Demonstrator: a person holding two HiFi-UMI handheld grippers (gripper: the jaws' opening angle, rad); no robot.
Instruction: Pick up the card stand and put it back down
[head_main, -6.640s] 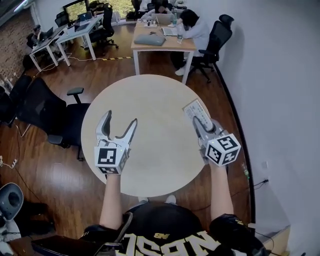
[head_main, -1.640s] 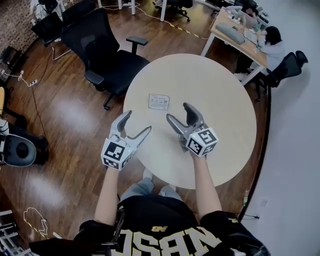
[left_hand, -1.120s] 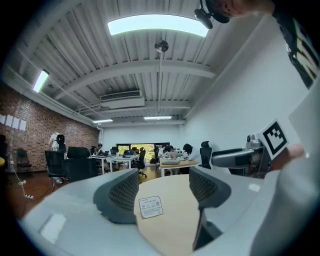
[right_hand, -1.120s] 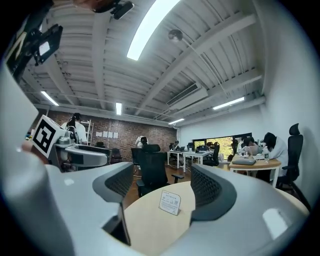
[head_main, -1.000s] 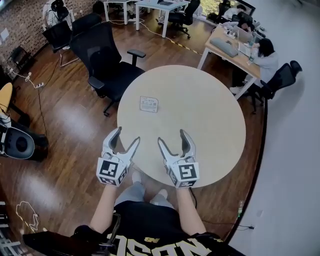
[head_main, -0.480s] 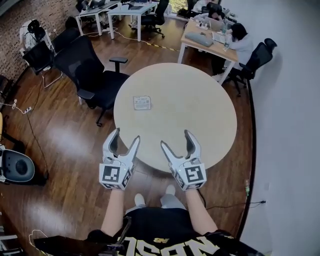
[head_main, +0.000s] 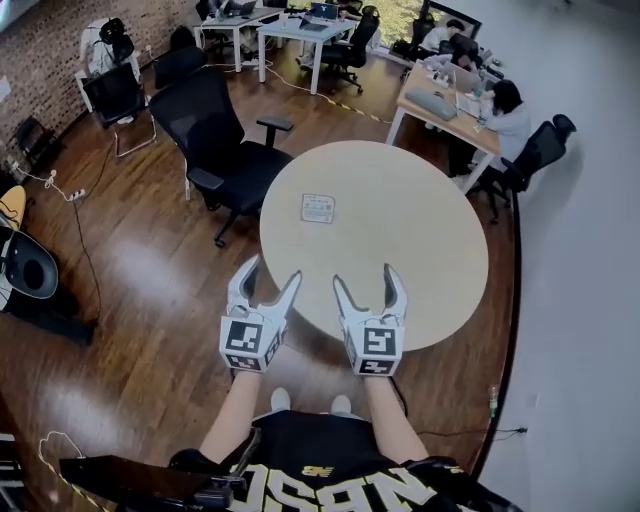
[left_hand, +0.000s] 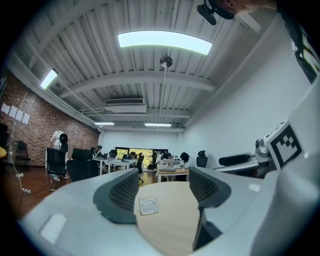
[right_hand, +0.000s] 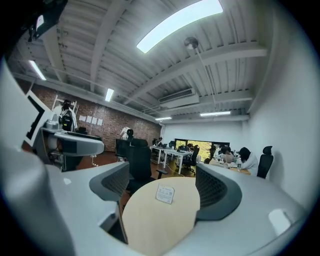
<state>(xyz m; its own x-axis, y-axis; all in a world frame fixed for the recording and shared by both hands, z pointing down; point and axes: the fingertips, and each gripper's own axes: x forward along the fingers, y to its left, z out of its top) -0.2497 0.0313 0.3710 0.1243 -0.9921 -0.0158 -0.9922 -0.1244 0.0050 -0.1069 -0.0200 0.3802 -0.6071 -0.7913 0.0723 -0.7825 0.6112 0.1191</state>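
The card stand (head_main: 318, 208), a small white printed card, stands on the left part of the round beige table (head_main: 420, 230). It is apart from both grippers. My left gripper (head_main: 271, 272) hovers at the table's near-left edge, open and empty. My right gripper (head_main: 366, 280) hangs beside it over the near edge, open wide with nothing between its jaws. In the left gripper view the card stand (left_hand: 148, 205) shows far off between the pads (left_hand: 122, 192). The right gripper view shows the card stand (right_hand: 165, 193) far ahead on the table (right_hand: 155, 225).
A black office chair (head_main: 215, 140) stands at the table's left side. A wooden desk (head_main: 445, 100) with seated people and another chair (head_main: 535, 155) is at the back right. More desks (head_main: 275, 25) line the far wall. A white wall curves along the right.
The right gripper earlier held the card stand at the table's right edge; the stand now rests on the table's left part. Both grippers have drawn back to the near edge, and the view has shifted.
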